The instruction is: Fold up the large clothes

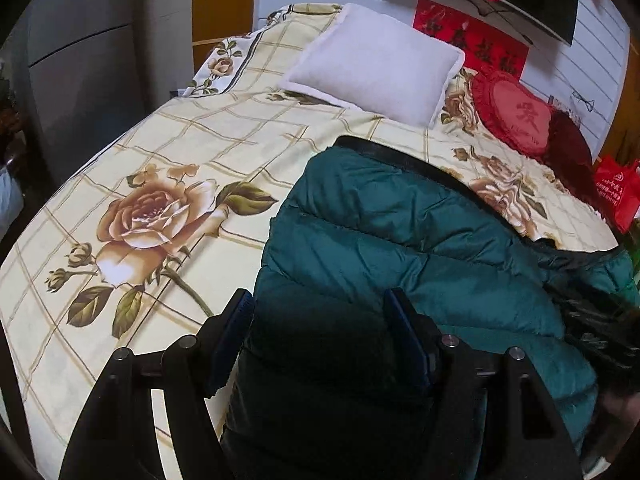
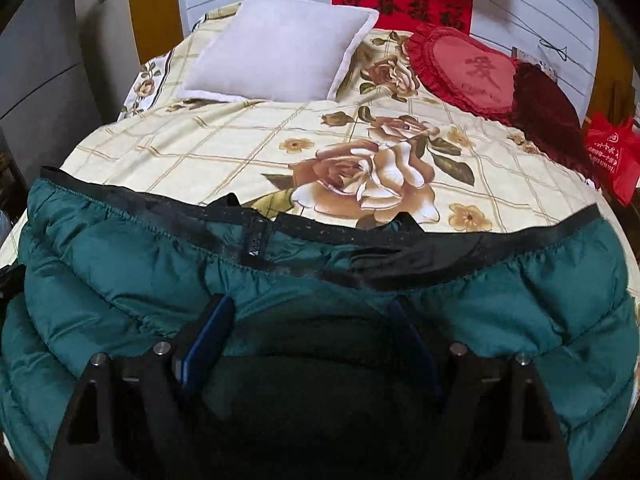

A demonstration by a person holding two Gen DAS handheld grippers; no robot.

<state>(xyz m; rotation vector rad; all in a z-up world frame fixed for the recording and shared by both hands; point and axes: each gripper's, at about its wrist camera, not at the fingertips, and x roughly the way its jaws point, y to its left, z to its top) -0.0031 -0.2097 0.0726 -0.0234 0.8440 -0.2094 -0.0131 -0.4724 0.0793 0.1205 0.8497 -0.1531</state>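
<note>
A dark green puffer jacket [image 1: 400, 240] with a black elastic hem [image 2: 160, 210] lies spread on the bed's near side. My left gripper [image 1: 320, 308] is open, its blue-padded jaws wide apart over the jacket's left edge, with the fabric between them. My right gripper [image 2: 312, 312] is open too, jaws wide apart over the middle of the jacket [image 2: 520, 300] just below the hem. The other gripper shows as a dark shape at the right edge of the left wrist view [image 1: 604, 328].
The bed [image 1: 180, 140] has a cream rose-print cover. A white pillow [image 1: 376, 64], a red heart cushion [image 1: 516, 116] and a dark red cushion [image 2: 548, 116] lie at its head. A red bag [image 2: 612, 156] stands right of the bed. A grey cabinet [image 1: 80, 60] stands left.
</note>
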